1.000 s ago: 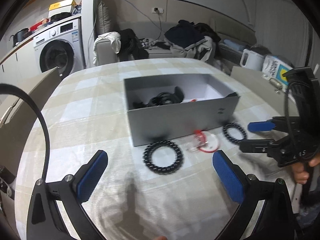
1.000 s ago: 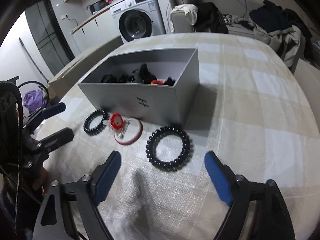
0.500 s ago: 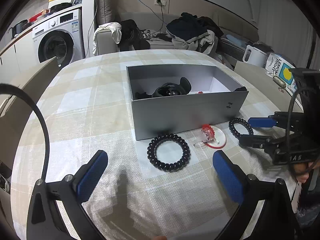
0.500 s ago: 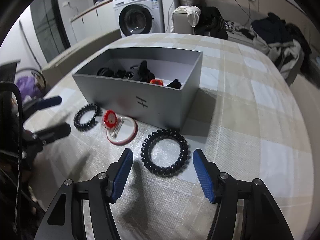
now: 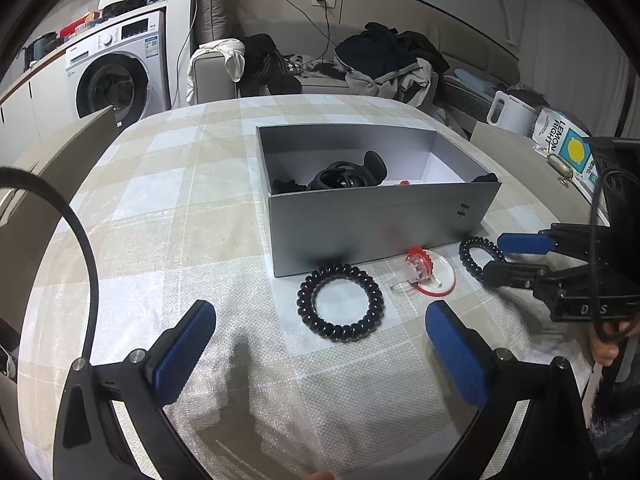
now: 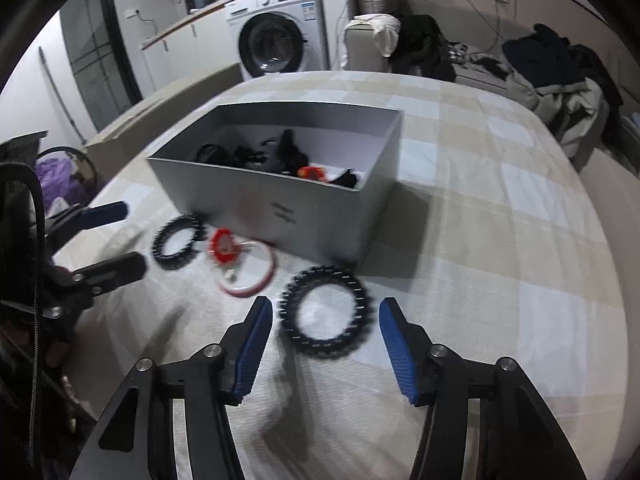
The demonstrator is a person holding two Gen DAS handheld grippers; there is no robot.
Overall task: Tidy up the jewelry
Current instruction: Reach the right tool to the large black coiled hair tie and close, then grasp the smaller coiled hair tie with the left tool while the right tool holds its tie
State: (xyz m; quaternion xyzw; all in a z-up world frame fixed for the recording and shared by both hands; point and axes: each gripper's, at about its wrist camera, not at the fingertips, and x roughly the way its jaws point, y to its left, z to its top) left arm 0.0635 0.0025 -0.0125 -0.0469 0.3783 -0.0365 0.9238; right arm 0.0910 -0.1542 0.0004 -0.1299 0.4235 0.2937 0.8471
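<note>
A grey open box [image 5: 380, 220] [image 6: 280, 204] stands mid-table with dark items and a red piece inside. In front of it lie a black coil bracelet [image 5: 340, 304] [image 6: 176, 242], a red-and-white trinket [image 5: 430, 276] [image 6: 242, 264] and a second black coil bracelet [image 5: 478, 250] [image 6: 326, 316]. My left gripper [image 5: 320, 344] [image 6: 134, 238] is open, just short of the first bracelet, and holds nothing. My right gripper [image 6: 326, 340] [image 5: 494, 257] straddles the second bracelet. Its jaws are closing, the pads still a little off the coil.
The checked tablecloth [image 5: 180, 208] covers a rounded table. A white kettle [image 5: 508, 114] and a lemon-print carton [image 5: 568, 148] sit beyond its right edge. Behind are a washing machine [image 5: 116, 76] and a sofa heaped with clothes [image 5: 384, 60]. A person's hand [image 5: 608, 344] grips the right tool.
The right gripper's jaws have narrowed from wide to close around the second bracelet, and it has edged nearer to it. The left gripper has stayed put and open.
</note>
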